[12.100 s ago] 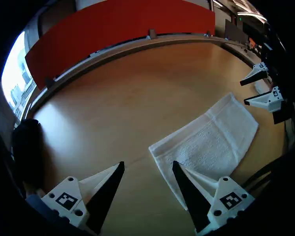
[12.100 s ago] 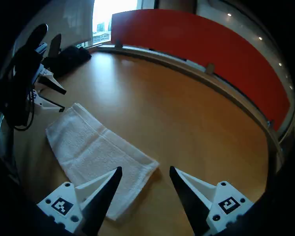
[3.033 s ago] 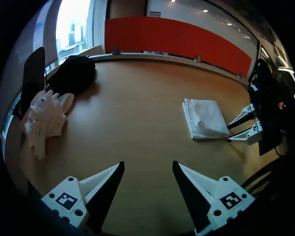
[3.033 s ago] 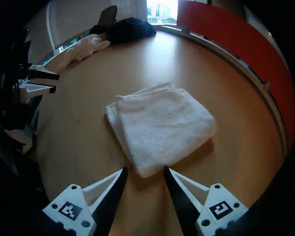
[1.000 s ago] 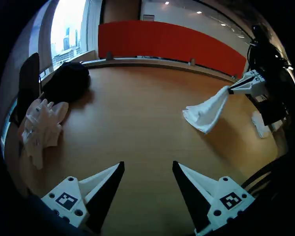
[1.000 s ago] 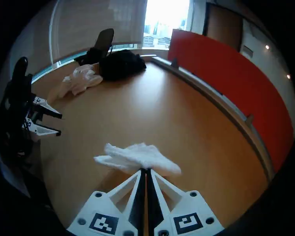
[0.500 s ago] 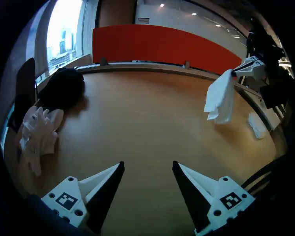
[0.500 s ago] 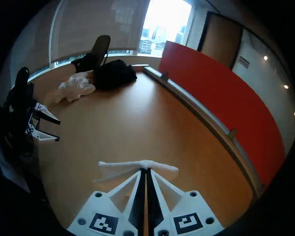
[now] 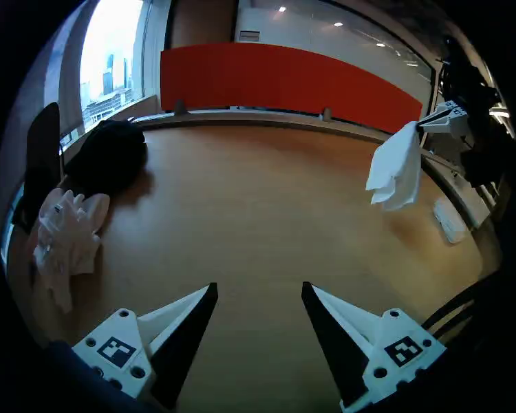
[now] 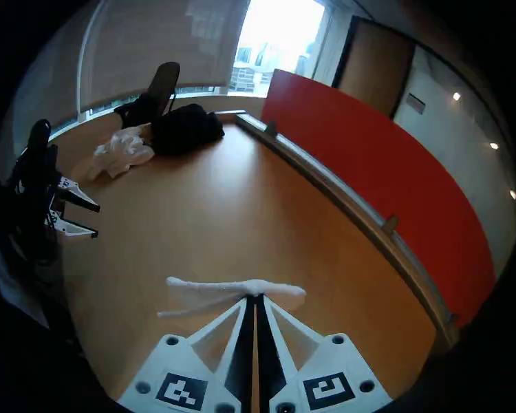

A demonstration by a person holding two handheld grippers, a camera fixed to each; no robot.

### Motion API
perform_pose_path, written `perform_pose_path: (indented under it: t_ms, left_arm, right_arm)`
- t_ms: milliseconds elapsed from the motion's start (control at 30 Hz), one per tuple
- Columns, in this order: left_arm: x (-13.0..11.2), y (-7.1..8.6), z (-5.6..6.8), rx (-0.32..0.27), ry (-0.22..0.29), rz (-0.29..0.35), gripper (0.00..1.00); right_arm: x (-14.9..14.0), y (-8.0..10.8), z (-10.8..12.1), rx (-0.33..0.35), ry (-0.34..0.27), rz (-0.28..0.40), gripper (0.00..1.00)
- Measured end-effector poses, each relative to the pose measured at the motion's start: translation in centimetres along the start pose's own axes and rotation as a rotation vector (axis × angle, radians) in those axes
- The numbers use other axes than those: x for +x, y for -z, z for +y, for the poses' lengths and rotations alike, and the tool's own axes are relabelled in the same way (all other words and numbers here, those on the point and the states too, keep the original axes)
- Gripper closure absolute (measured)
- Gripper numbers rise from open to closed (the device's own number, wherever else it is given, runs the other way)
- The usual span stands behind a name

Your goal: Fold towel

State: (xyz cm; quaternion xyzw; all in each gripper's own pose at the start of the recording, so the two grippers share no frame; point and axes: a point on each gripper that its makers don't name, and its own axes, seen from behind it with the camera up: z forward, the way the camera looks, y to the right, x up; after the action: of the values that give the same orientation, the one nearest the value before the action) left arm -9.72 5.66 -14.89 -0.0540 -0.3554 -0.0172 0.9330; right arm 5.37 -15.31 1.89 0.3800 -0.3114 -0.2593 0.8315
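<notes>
The folded white towel [image 9: 397,171] hangs in the air above the right side of the wooden table [image 9: 258,199], pinched by my right gripper [image 9: 419,126] at its top corner. In the right gripper view the right gripper [image 10: 255,300] is shut on the towel [image 10: 230,288], whose edge spreads across both fingertips. My left gripper [image 9: 258,289] is open over bare table near the front edge, with nothing between its fingers. It appears again at the left in the right gripper view, as the left gripper [image 10: 86,219], still open.
A pile of crumpled white towels [image 9: 65,237] lies at the table's left, beside a black bag [image 9: 106,155]. A small folded white cloth [image 9: 450,220] rests at the far right edge. A red partition [image 9: 285,76] lines the table's back; a chair [image 10: 158,82] stands beyond.
The right gripper has closed on the folded towel, lifted it off the table and carried it up and to the right. The left gripper has stayed open and almost still.
</notes>
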Motion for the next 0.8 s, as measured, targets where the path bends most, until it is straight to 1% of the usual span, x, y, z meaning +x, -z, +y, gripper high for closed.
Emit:
perform_pose_path:
  t_ms: [300,800]
  left_arm:
    - [0.2,-0.2,0.3,-0.003,-0.011,-0.006,0.10]
    - [0.1,-0.2,-0.1,0.016,-0.005,-0.016,0.09]
  right_arm:
    - [-2.2,1.7,2.8,-0.036,-0.016,-0.029,0.98]
    - [-8.1,5.7,8.6,-0.099,-0.057,-0.105,0.98]
